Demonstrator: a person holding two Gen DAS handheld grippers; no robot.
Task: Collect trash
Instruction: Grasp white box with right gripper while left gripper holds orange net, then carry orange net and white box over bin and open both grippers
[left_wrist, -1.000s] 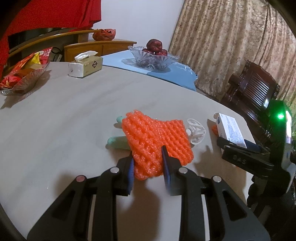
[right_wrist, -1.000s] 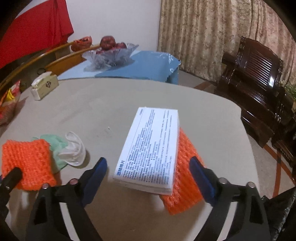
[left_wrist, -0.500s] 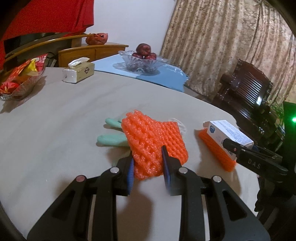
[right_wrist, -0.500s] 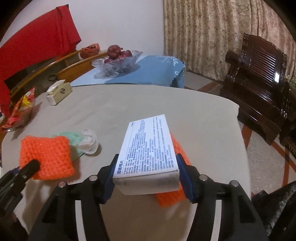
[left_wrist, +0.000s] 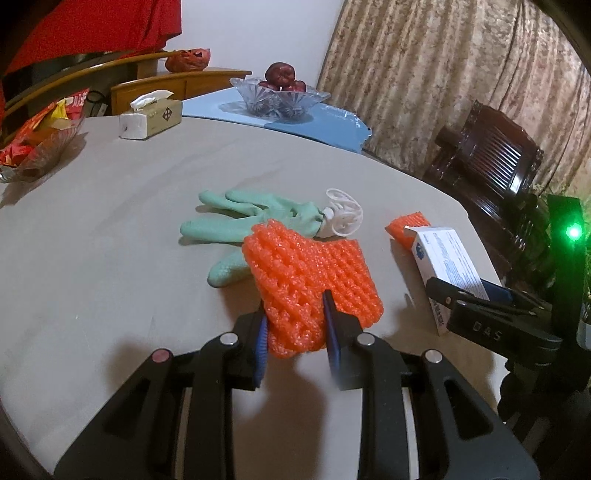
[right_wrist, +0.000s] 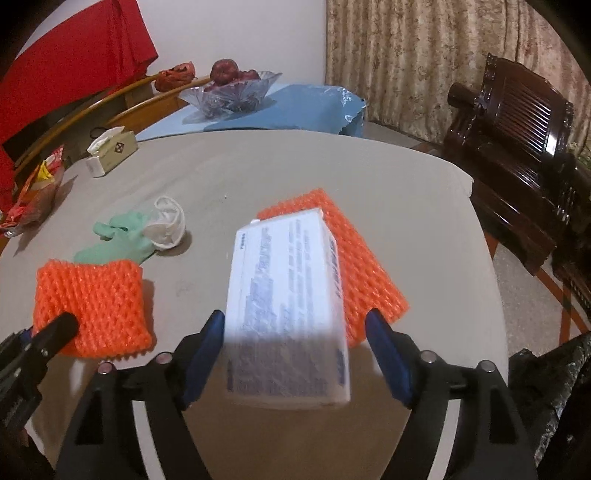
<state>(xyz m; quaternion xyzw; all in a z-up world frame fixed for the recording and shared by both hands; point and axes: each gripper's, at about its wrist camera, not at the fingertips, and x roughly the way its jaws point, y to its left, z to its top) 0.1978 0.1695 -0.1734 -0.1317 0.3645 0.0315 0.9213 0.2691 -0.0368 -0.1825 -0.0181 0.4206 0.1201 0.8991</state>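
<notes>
Grey table (left_wrist: 110, 277) by curtains. Left gripper (left_wrist: 295, 332) clamped on orange net (left_wrist: 314, 280), lifted just off the glove (left_wrist: 236, 225). Right gripper (right_wrist: 295, 350): fingers look spread, box (right_wrist: 288, 306) blurred between them, over second net (right_wrist: 369, 277). Risk: loose box drops; soft net slips out.

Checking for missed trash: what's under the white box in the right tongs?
Under the white box lies a second orange foam net on the table, showing past its far and right edges. The part beneath is covered.
</notes>
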